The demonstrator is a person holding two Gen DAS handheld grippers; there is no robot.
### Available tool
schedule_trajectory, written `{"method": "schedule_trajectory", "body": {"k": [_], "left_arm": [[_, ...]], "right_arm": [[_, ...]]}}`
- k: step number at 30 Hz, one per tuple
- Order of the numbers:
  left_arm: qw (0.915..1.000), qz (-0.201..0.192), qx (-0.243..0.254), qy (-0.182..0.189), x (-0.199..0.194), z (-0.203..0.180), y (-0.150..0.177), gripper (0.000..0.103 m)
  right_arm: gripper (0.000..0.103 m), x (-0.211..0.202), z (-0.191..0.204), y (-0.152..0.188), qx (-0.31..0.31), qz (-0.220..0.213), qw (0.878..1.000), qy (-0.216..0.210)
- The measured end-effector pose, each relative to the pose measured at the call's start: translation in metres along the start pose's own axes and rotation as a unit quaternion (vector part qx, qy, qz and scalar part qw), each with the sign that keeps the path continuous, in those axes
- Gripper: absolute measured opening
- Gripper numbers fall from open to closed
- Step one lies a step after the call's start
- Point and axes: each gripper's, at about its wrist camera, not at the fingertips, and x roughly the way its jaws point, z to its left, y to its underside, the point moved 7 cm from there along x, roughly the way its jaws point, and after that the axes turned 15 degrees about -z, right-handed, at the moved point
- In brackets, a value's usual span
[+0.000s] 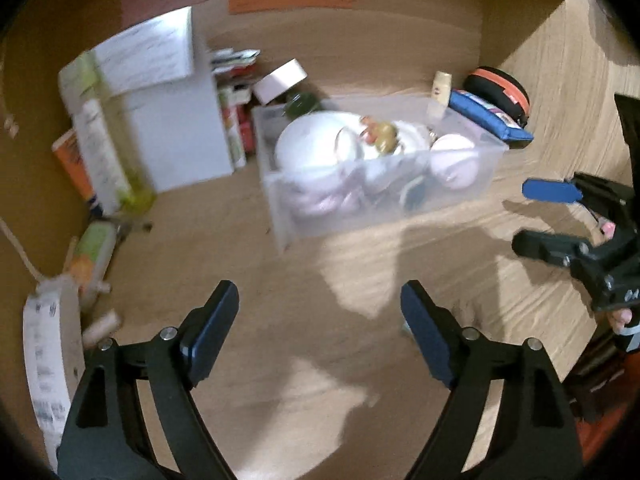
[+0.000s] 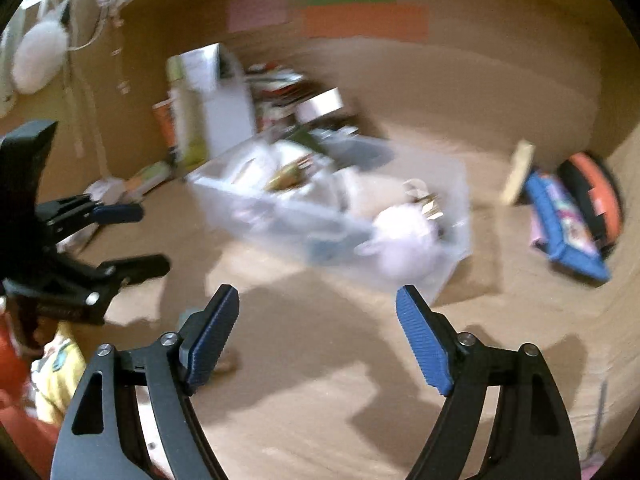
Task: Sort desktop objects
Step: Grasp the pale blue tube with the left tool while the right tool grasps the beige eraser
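While the clear bin (image 1: 384, 168) sits mid-desk, already crammed with pale rounded things, both the left gripper (image 1: 320, 328) and right gripper (image 2: 316, 332) hang wide apart, empty, above bare wood. Risk — a hasty reach could knock the blue pouch (image 2: 568, 232) just beside it, or tip the overfull bin.

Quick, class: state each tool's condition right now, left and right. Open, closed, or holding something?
Left tool: open, nothing between its jaws.
Right tool: open, nothing between its jaws.
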Motion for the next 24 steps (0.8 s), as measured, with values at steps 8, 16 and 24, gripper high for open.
{"method": "schedule_trajectory", "body": {"k": [8,16,24], "left_arm": [[0.9998,0.021,0.001,-0.002,-0.018,0.003,0.032,0.083],[0.9990,0.019,-0.003,0.041,-0.022,-0.012,0.034,0.083],[0.9929,0.038,0.044,0.104,0.000,-0.060,0.029,0.083]], "right_arm": [[0.076,0.020,0.051,0.034,0.004,0.050,0.995,-0.089],[0.037,0.038,0.054,0.046,0.027,0.089,0.990,-0.104],[0.037,0.025,0.027,0.046,0.055,0.082,0.993,-0.061]]}}
